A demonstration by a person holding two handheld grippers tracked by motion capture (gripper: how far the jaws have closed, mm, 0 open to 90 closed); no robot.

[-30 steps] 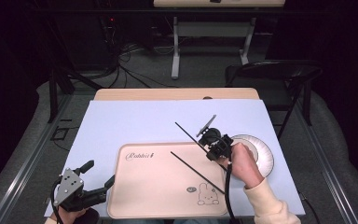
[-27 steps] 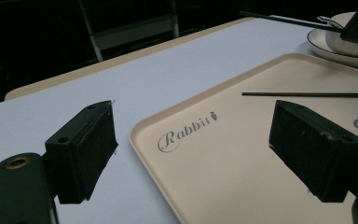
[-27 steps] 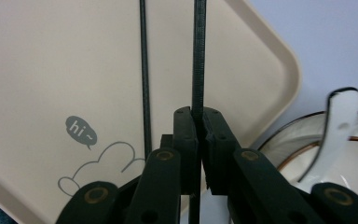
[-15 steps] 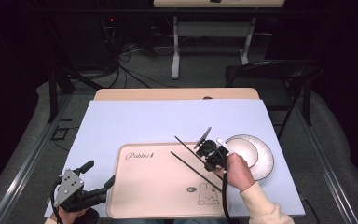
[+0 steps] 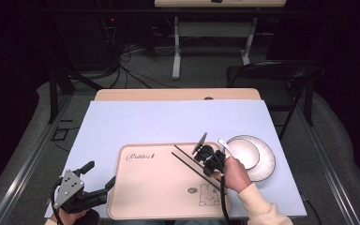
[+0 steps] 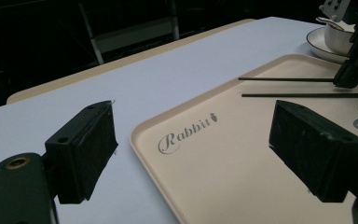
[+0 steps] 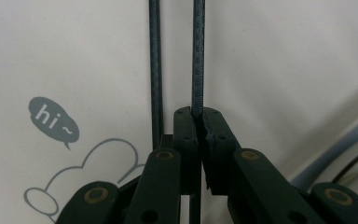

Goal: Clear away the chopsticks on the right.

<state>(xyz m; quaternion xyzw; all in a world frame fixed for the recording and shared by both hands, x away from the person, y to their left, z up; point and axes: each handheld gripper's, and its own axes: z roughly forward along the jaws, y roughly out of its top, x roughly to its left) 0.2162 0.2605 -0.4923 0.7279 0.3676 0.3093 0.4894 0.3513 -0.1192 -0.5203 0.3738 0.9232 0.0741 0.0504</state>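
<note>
Right gripper (image 7: 197, 122): jaws pressed together, pinching one black chopstick (image 7: 198, 56) near its end; second chopstick (image 7: 155, 70) runs just beside the jaws on their left, whether held too cannot be told.
Change: a second ago the right gripper held the pair tilted up above the tray; now it has come down low over the tray's right half, sticks near flat and parallel.
Chopsticks, high view: both (image 5: 191, 162) slant across the beige "Rabbit" tray (image 5: 140, 197), far tips toward its upper middle; whether they already touch the surface cannot be told.
Meaning: judged a set-down on the tray nearly finished; release not yet made.
Left gripper (image 5: 96, 176): jaws spread, nothing between them, hovering at the tray's near left corner; unmoved over the same second.
Surroundings: white plate (image 5: 265, 161) with a small bowl (image 5: 240, 151) on it, just right of the tray; a spoon handle (image 5: 224, 144) pokes out toward the gripper; all on a pale blue table cover (image 5: 168, 122).
Risk: sticks may roll apart once freed.
</note>
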